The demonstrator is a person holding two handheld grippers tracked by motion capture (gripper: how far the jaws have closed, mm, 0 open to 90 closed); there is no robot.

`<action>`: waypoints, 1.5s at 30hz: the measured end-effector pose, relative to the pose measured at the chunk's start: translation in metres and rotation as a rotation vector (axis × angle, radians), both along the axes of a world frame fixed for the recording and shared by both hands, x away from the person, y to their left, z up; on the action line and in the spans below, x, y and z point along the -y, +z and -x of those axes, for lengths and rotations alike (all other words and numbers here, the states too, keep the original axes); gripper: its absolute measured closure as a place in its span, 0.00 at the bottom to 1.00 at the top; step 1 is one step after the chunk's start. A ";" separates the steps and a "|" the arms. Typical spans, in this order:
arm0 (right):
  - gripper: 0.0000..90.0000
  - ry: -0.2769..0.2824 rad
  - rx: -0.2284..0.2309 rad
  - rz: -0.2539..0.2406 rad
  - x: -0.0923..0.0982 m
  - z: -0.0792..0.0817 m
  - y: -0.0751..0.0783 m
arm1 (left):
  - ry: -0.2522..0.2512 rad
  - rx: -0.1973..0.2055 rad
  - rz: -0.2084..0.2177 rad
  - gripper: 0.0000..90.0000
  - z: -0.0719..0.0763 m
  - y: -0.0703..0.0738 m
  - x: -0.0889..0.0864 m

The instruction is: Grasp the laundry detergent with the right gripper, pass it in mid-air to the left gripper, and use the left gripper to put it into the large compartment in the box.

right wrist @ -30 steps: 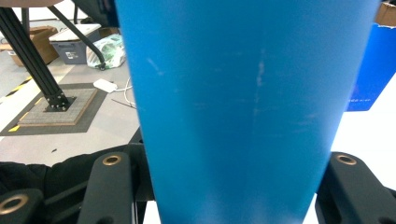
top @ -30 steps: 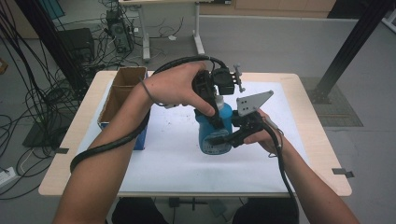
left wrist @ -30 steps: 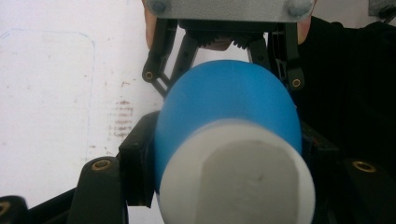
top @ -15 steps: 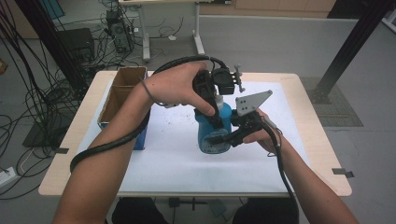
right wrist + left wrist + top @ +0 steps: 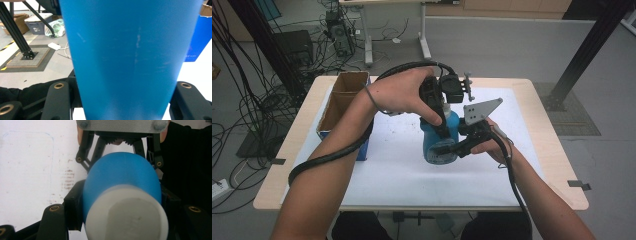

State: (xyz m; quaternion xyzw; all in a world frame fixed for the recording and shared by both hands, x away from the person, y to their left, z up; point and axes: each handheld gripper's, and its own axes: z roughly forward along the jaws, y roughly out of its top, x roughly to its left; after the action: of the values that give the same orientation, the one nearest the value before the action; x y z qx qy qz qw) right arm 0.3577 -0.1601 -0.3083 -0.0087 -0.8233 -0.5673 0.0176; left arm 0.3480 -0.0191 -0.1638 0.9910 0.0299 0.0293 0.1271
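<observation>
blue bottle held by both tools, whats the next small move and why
Probably twist the white cap with the left tool while the right tool holds the body steady. The blue bottle stands on the white mat; the left tool is shut around its top end at the cap, the right is shut on its body from the side, so both grips look set for unscrewing.

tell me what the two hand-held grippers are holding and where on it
Both hold the blue bottle: the left hand-held gripper near its white cap, the right hand-held gripper across its body.
</observation>
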 end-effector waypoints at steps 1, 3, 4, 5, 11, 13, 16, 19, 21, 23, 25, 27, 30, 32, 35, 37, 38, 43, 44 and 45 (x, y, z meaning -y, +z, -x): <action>0.48 -0.001 0.000 -0.002 0.000 0.000 0.000 | 0.000 0.001 -0.001 0.42 0.000 0.000 0.000; 0.48 -0.001 0.000 -0.005 0.000 0.000 0.000 | -0.001 0.000 -0.004 0.42 0.000 0.001 0.001; 0.48 0.000 0.001 -0.004 0.000 0.000 0.000 | 0.000 0.001 -0.005 0.42 0.000 0.001 0.001; 0.47 -0.001 0.000 -0.008 0.000 0.000 0.000 | 0.001 0.002 -0.005 0.42 0.000 0.001 0.001; 0.47 -0.001 -0.004 -0.008 0.000 0.000 -0.001 | 0.007 0.006 -0.009 0.42 0.001 0.000 0.001; 0.47 0.004 -0.007 -0.010 -0.001 0.000 -0.001 | 0.009 0.005 -0.006 0.42 0.002 0.000 0.000; 0.46 0.006 -0.005 -0.015 -0.001 0.000 0.000 | 0.009 0.007 -0.002 0.42 0.003 0.002 0.000; 0.41 0.002 -0.002 -0.018 -0.001 0.001 0.000 | 0.007 0.004 0.002 0.42 0.004 0.003 -0.001; 0.35 -0.008 -0.005 -0.013 0.000 0.001 0.001 | 0.004 0.000 0.000 0.42 0.005 0.004 -0.001; 0.29 -0.001 -0.010 -0.005 0.000 0.002 0.002 | 0.006 -0.003 0.003 0.42 0.005 0.003 -0.001; 0.21 0.007 -0.032 0.016 0.000 0.004 0.002 | 0.009 -0.004 0.000 0.42 0.004 0.002 -0.001; 0.17 0.010 -0.034 0.019 0.000 0.004 0.002 | 0.011 -0.004 0.000 0.42 0.004 0.002 -0.001; 0.10 -0.002 -0.033 0.020 0.000 0.006 0.002 | 0.015 -0.003 0.005 0.42 0.003 0.002 -0.001; 0.07 -0.023 -0.011 0.041 0.001 0.005 0.002 | 0.019 0.002 0.014 0.42 0.003 0.003 -0.001; 0.07 -0.038 -0.005 0.052 0.001 0.005 0.002 | 0.026 0.001 0.014 0.42 0.002 0.004 -0.002; 0.06 -0.044 -0.017 0.063 0.001 0.005 0.002 | 0.028 0.000 0.014 0.42 0.001 0.004 -0.002; 0.05 -0.045 -0.019 0.068 0.001 0.005 0.003 | 0.031 0.002 0.015 0.42 0.001 0.004 -0.002; 0.04 -0.048 -0.036 0.104 0.001 0.004 0.004 | 0.042 0.002 0.020 0.42 -0.001 0.004 -0.004; 0.04 -0.049 -0.040 0.109 0.002 0.004 0.004 | 0.038 0.002 0.011 0.42 -0.001 0.004 -0.004; 0.04 -0.050 -0.057 0.129 0.004 0.004 0.006 | 0.049 0.003 0.018 0.42 -0.002 0.004 -0.005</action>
State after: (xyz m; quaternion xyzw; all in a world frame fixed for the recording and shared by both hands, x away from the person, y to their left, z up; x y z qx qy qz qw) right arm 0.3536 -0.1636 -0.3026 -0.0466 -0.8567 -0.5130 0.0265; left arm 0.3496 -0.0141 -0.1600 0.9888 0.0543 0.0335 0.1351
